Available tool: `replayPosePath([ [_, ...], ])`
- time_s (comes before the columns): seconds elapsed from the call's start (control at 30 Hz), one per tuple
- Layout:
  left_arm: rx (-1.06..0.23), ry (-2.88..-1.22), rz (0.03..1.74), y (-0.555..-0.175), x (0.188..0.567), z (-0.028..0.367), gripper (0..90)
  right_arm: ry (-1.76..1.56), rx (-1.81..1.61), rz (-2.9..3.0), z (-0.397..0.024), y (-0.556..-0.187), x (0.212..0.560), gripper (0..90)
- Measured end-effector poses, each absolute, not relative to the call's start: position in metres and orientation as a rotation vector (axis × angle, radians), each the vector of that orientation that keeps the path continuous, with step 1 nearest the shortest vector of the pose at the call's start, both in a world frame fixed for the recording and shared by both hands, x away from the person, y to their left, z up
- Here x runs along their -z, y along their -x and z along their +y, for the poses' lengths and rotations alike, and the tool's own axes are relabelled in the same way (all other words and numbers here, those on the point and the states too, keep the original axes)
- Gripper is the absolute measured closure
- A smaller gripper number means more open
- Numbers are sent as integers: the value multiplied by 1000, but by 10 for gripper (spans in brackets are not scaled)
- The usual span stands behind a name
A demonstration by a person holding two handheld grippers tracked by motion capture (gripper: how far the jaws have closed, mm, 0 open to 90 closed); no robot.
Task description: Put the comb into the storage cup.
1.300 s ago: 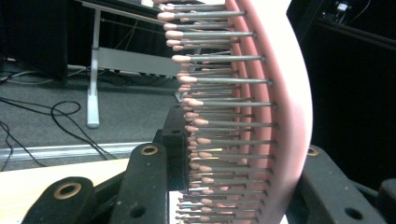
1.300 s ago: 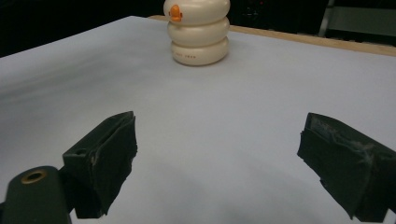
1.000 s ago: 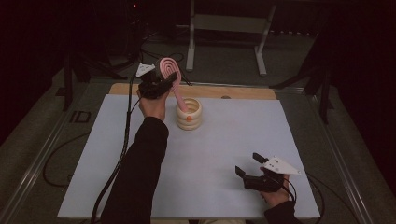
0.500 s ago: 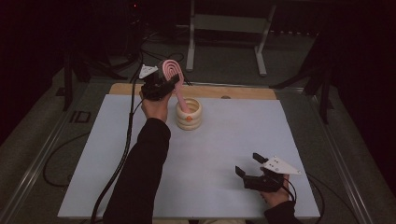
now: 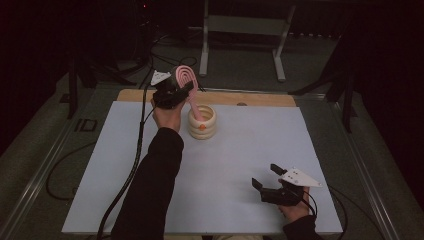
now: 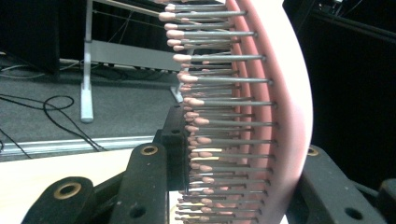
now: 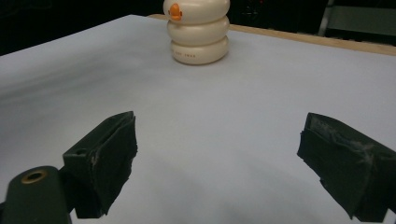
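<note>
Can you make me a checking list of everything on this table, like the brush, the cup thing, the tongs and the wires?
Surface: pale blue table top, wooden strip along the far edge.
Job's things: pink hairbrush, handle down inside the cream ringed holder, which has an orange spot.
Clutter: nothing seen.
Grippers: left tongs shut on the hairbrush's head, bristles against one jaw; right tongs open, holding nothing, low near the near right edge.
Cables: black cable trails from the left tongs along the sleeve; more lie on the floor.
Surroundings: dark room, grey metal stand behind the table.
</note>
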State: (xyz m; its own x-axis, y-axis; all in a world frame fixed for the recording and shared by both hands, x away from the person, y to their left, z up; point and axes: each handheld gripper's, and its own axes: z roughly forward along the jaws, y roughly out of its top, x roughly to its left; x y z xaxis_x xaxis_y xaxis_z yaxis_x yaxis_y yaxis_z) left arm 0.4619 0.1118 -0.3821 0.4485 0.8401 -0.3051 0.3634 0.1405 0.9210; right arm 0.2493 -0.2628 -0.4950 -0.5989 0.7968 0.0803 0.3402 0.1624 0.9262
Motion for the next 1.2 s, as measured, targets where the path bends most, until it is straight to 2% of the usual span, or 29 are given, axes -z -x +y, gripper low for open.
replayPosePath([
  [1.2, -454, -1477, 1135, -460, 394, 102, 646, -1073, -1427, 2021, -262, -249, 495, 109],
])
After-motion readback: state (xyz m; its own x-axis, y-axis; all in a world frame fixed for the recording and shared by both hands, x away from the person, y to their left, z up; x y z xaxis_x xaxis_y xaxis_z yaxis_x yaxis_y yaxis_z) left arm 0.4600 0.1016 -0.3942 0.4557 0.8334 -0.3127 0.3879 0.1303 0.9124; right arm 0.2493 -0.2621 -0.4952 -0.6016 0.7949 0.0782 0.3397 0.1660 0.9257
